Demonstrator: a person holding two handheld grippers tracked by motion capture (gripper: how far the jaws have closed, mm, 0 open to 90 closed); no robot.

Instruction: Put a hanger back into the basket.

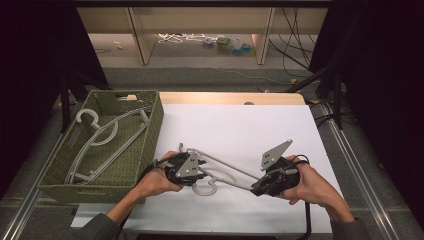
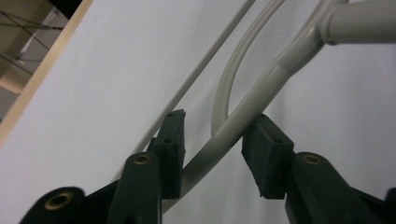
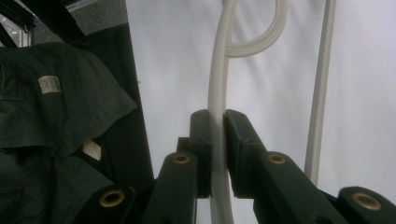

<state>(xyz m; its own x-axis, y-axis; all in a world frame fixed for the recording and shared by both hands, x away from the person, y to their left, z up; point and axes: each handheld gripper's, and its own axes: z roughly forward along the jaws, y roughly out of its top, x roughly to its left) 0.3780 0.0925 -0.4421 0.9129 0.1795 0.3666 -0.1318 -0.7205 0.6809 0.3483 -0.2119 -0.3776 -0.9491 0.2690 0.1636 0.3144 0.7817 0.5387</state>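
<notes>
A pale grey plastic hanger (image 1: 225,167) lies low over the white table (image 1: 235,125), its hook (image 1: 207,187) toward the near edge. My left gripper (image 1: 200,172) holds it near the hook. In the left gripper view the hanger's thick tube (image 2: 261,88) slants between the pads and touches both, so the left gripper (image 2: 218,119) is shut on it. My right gripper (image 1: 257,189) grips the hanger's right end. In the right gripper view its pads pinch the pale tube (image 3: 217,70), so the right gripper (image 3: 217,116) is shut on it, with the thin lower bar (image 3: 320,93) beside it.
A green woven basket (image 1: 150,135) stands at the table's left with more pale hangers (image 1: 107,137) lying inside. Dark cloth (image 3: 56,116) hangs past the table's edge in the right gripper view. Cables and shelving (image 1: 200,30) lie beyond the far edge.
</notes>
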